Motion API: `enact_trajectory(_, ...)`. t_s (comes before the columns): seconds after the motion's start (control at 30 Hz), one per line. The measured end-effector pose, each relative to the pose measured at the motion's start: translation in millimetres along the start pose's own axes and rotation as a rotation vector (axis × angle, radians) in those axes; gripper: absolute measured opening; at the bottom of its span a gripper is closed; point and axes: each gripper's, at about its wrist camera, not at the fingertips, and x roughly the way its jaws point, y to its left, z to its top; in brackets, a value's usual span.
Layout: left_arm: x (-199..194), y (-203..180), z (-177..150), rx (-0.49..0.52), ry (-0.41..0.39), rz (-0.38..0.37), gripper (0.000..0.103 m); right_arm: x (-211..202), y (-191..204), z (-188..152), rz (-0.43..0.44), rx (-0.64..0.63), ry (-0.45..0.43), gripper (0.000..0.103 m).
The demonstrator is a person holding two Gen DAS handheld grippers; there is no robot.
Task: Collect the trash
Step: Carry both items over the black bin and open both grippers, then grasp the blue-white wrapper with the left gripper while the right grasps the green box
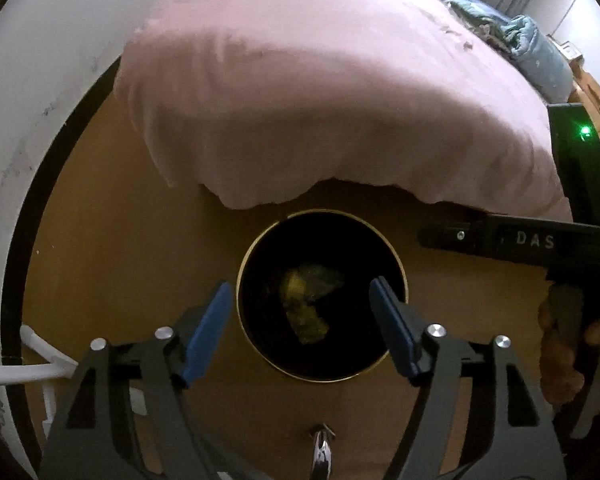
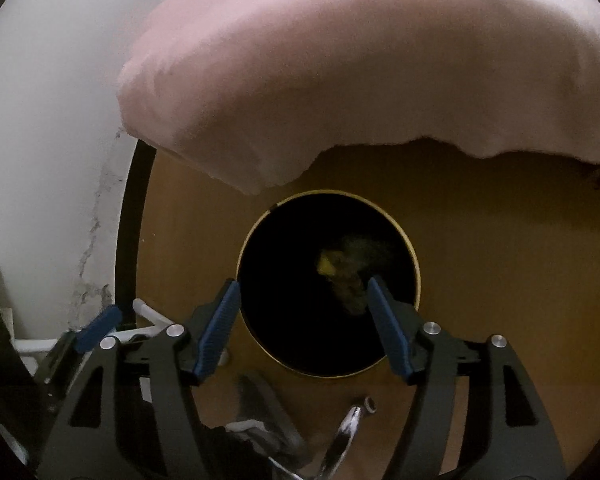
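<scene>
Trash (image 1: 306,306) in bin (image 1: 260,240) | both grippers' fingers apart, empty | blue bedding (image 1: 540,52) only in left view

We have two fisheye views, each looking forward and steeply down along the blue fingers of its own hand-held gripper, and both sit close above a round dark bin (image 1: 322,296) on the wooden floor (image 1: 120,240), so its gold rim fills the middle of each. The left wrist view faces the bin with the pink bed cover (image 1: 320,92) beyond it and catches the right hand-held gripper's black body at its right edge. Both views share the bin (image 2: 328,284), the floor, the bed cover's hanging edge (image 2: 340,80) and the white wall (image 2: 40,120) on the left.
</scene>
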Motion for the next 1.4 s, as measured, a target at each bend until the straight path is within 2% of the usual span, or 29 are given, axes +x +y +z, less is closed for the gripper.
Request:
enact_trajectory(0.1, -50, 2, 0, -0.01, -0.084, 0.068, 0.088, -36, 24, 0, -0.037, -0.085, -0.072, 0.072)
enact_trajectory(0.17, -90, 5, -1, -0.028, -0.138, 0.081, 0.094, -66, 50, -4, -0.05, -0.157, -0.139, 0.079)
enact_trajectory(0.2, -117, 7, -1, -0.041, -0.172, 0.081, 0.095, -81, 66, -5, -0.04, -0.196, -0.171, 0.079)
enact_trajectory(0.27, -166, 13, -8, -0.065, -0.228, 0.093, 0.096, -109, 96, -10, -0.006, -0.272, -0.213, 0.081)
enact_trajectory(0.37, -251, 34, -34, -0.112, -0.311, 0.141, 0.096, -149, 171, -30, 0.072, -0.436, -0.283, 0.085)
enact_trajectory(0.43, -295, 51, -55, -0.162, -0.351, 0.182, 0.096, -165, 231, -55, 0.152, -0.573, -0.289, 0.085)
enact_trajectory(0.57, -377, 100, -119, -0.31, -0.412, 0.37, 0.096, -171, 352, -129, 0.333, -0.822, -0.205, 0.085)
enact_trajectory(0.7, -448, 153, -211, -0.473, -0.432, 0.548, 0.096, -167, 438, -204, 0.465, -0.998, -0.111, 0.085)
enact_trajectory(0.8, -496, 185, -291, -0.618, -0.438, 0.665, 0.096, -169, 488, -263, 0.514, -1.113, -0.093, 0.085)
enact_trajectory(0.97, -555, 230, -416, -0.886, -0.447, 0.786, 0.096, -155, 550, -338, 0.595, -1.206, 0.01, 0.085)
enact_trajectory(1.1, -574, 250, -477, -1.022, -0.478, 0.791, 0.096, -147, 579, -383, 0.6, -1.257, 0.056, 0.082)
enact_trajectory(1.2, -577, 253, -497, -1.051, -0.491, 0.764, 0.096, -136, 598, -405, 0.572, -1.276, 0.082, 0.077)
enact_trajectory(1.4, -573, 272, -492, -1.037, -0.466, 0.723, 0.096, -108, 615, -403, 0.539, -1.215, 0.157, 0.073)
